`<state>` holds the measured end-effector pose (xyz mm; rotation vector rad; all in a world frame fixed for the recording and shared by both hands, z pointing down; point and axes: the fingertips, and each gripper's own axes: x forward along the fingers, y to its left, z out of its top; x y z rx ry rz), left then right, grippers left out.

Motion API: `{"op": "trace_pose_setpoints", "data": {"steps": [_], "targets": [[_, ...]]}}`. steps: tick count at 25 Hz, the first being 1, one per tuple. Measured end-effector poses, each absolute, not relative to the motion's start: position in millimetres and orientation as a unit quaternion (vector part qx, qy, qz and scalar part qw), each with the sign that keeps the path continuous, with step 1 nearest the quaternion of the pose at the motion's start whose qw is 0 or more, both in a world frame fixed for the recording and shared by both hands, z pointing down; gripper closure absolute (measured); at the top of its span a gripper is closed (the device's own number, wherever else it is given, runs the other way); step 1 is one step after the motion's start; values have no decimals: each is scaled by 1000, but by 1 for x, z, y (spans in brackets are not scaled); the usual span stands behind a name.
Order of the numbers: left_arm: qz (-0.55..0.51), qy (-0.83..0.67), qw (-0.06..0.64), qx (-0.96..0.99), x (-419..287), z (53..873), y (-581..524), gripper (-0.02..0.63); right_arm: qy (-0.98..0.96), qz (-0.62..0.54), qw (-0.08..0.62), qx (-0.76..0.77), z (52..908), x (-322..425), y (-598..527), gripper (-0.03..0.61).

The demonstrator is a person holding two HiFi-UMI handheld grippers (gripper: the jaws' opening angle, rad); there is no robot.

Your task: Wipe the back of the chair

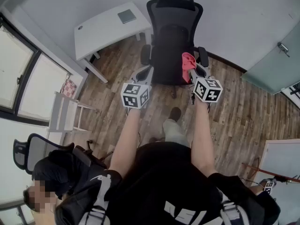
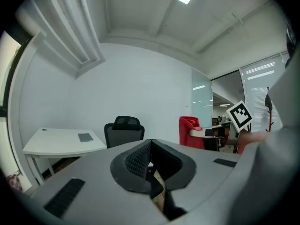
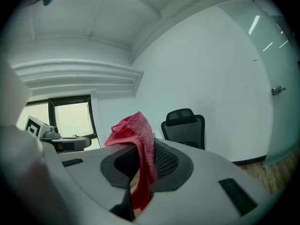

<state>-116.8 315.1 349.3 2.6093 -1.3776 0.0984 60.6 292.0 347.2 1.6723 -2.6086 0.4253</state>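
A black mesh office chair [image 1: 172,36] stands ahead of me against the white wall, its seat towards me and its back and headrest on the far side. My right gripper [image 1: 196,69] is shut on a red cloth [image 1: 188,62], held over the chair's right armrest. In the right gripper view the red cloth [image 3: 137,142] drapes over the right gripper [image 3: 140,159], with the chair [image 3: 183,125] beyond it. My left gripper [image 1: 143,72] hovers by the left armrest. In the left gripper view the left gripper [image 2: 150,150] is shut on nothing, the chair [image 2: 124,130] lies ahead and the cloth [image 2: 189,130] is at right.
A white desk [image 1: 101,32] carrying a grey flat slab [image 1: 126,16] stands left of the chair. A white rack [image 1: 65,112] sits by the window at left. A person on another black chair [image 1: 26,151] is at bottom left. A glass door [image 1: 276,62] is at right.
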Motion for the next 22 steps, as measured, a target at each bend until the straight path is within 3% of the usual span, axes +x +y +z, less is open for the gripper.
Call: {"op": "trace_pose_setpoints", "data": {"steps": [10,22], "targets": [[26,-472,99,875,-120,353,326,588,-828,136,-2,544,355,69,304,508],[37,-478,96,872,-119,353,233,588,-820,149,-14,553,360,85,207,505]]}}
